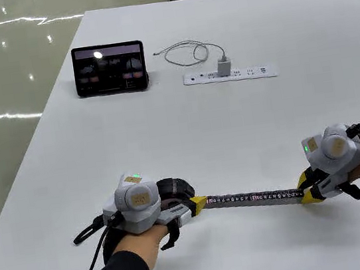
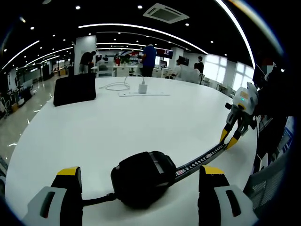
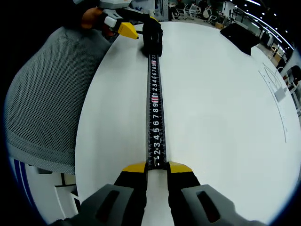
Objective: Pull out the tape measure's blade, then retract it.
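The black tape measure case (image 1: 175, 193) lies on the white table (image 1: 232, 127) near its front edge. My left gripper (image 1: 183, 196) is open, one jaw on each side of the case (image 2: 143, 181) with a gap on both sides. The numbered blade (image 1: 253, 198) stretches right along the tabletop from the case. My right gripper (image 1: 307, 193) is shut on the blade's end. In the right gripper view the blade (image 3: 155, 108) runs straight from the right gripper (image 3: 156, 167) to the case (image 3: 153, 40). In the left gripper view the right gripper (image 2: 232, 138) holds the blade (image 2: 200, 162) at its far end.
A dark tablet (image 1: 109, 68) stands propped at the back left of the table. A white power strip (image 1: 228, 74) with a plugged charger (image 1: 224, 67) and a looped cable (image 1: 185, 52) lies behind the work. The table's front edge runs just below both grippers.
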A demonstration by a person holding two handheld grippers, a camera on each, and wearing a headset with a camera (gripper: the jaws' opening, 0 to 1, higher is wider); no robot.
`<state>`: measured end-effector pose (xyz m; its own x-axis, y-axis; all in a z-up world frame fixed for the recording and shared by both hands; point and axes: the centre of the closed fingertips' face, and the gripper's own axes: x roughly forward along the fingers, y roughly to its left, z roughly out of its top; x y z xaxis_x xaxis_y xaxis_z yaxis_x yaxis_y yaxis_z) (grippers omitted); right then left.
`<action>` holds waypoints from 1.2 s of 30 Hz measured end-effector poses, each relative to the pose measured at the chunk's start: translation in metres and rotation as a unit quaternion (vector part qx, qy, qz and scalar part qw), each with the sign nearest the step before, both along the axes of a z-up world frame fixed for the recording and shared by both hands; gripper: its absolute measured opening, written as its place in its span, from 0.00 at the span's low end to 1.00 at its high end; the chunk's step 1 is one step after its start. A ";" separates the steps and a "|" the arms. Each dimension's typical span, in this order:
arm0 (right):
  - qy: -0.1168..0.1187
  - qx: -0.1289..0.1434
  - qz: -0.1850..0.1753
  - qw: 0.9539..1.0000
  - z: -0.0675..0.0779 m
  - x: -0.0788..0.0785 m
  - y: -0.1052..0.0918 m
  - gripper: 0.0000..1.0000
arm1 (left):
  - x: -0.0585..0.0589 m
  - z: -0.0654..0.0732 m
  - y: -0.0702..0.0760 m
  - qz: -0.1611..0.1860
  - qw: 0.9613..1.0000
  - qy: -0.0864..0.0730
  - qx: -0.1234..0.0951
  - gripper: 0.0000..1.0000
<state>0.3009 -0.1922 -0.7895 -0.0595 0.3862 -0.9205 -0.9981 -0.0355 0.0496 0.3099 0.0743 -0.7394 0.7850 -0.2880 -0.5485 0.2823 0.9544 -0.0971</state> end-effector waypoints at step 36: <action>0.025 -0.087 -0.041 0.995 -0.009 0.009 -0.002 0.10 | 0.011 -0.021 -0.006 0.061 0.997 0.035 -0.012 0.62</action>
